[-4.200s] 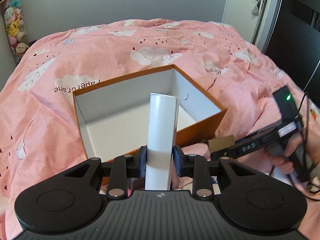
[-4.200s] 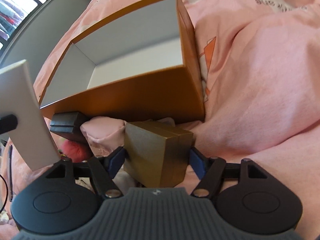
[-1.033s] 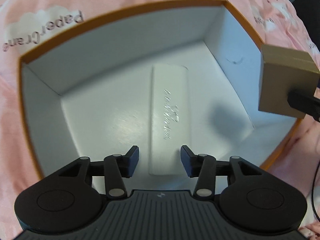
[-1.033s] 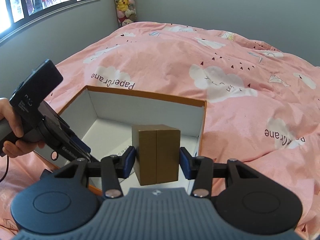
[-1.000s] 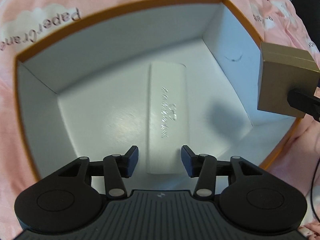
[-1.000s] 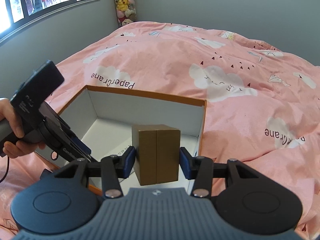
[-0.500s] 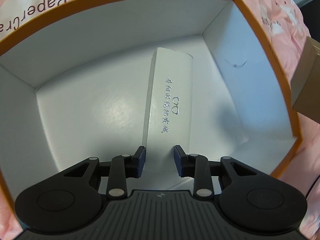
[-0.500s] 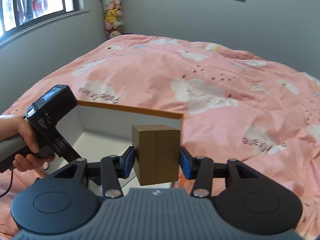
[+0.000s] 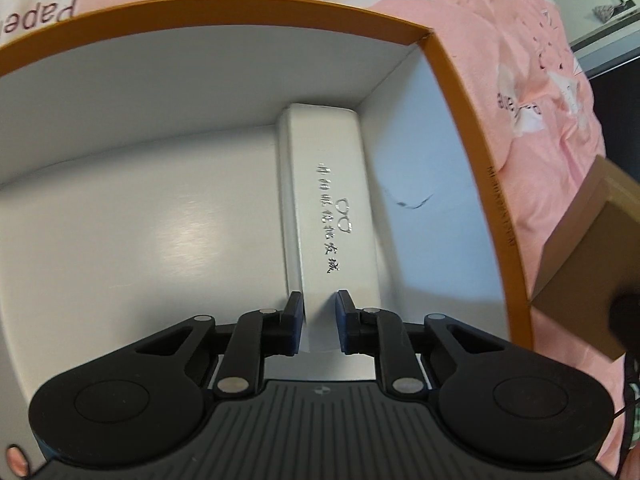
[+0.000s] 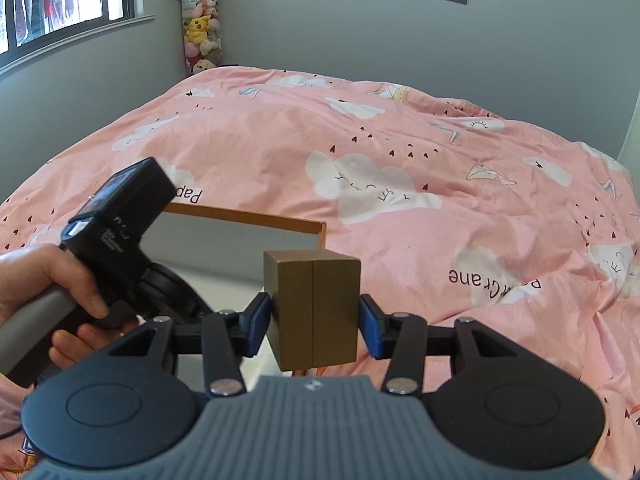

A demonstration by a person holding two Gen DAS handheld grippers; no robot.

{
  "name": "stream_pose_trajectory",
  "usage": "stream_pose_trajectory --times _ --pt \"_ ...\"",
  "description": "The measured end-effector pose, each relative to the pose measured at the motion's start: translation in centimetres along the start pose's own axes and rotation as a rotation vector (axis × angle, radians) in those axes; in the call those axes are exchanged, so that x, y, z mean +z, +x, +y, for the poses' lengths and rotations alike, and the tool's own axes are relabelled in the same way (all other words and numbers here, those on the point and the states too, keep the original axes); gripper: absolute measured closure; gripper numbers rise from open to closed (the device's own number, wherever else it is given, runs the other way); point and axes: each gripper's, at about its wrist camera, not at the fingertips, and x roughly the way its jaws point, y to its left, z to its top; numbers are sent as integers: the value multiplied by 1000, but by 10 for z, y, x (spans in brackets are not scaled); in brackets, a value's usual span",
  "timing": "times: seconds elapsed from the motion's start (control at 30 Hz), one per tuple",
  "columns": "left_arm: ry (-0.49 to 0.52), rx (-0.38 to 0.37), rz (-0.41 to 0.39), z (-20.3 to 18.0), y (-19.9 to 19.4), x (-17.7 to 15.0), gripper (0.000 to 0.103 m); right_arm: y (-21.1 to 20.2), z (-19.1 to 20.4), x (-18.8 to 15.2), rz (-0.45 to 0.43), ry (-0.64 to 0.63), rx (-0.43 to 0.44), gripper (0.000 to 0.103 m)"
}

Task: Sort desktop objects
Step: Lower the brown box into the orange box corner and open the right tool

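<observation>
The left gripper (image 9: 318, 322) is pointed steeply down into the orange box (image 9: 472, 128), whose inside is white. The white case (image 9: 332, 204) lies on the box floor and stretches away ahead of the left fingers (image 9: 293, 320), its near end reaching between them; its right long side lies along the box's right wall. A line of silver characters and a small glasses mark are printed on its top. The left fingers are set narrow, having just been closing, with the case's near end seen in the gap; whether the pads press on it cannot be told.

The brown box (image 10: 314, 310) is clamped between the right fingers (image 10: 259, 322) of the right gripper (image 10: 314, 328), both blue pads pressed on its sides, and it is held upright with a seam running down its front face. Beyond and to the left of these fingers, the orange rim of the box (image 10: 248, 216) is seen on the pink bed cover (image 10: 440, 184). The person's left hand (image 10: 38, 284) is wrapped around the grey handle of the left gripper (image 10: 120, 216), to the left of the right fingers. In the left wrist view, the brown box (image 9: 588, 248) is seen far to the right of the left fingers, outside the orange rim.
</observation>
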Motion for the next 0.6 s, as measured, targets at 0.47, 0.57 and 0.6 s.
stream_pose_trajectory --times 0.47,0.57,0.6 --pt "40 -4 -90 4 -21 -11 84 4 11 4 54 -244 115 53" --pt "58 31 -141 3 -39 -19 84 12 15 11 95 -367 209 53" --pt "67 40 -161 4 -46 -23 84 16 16 14 113 -401 251 53"
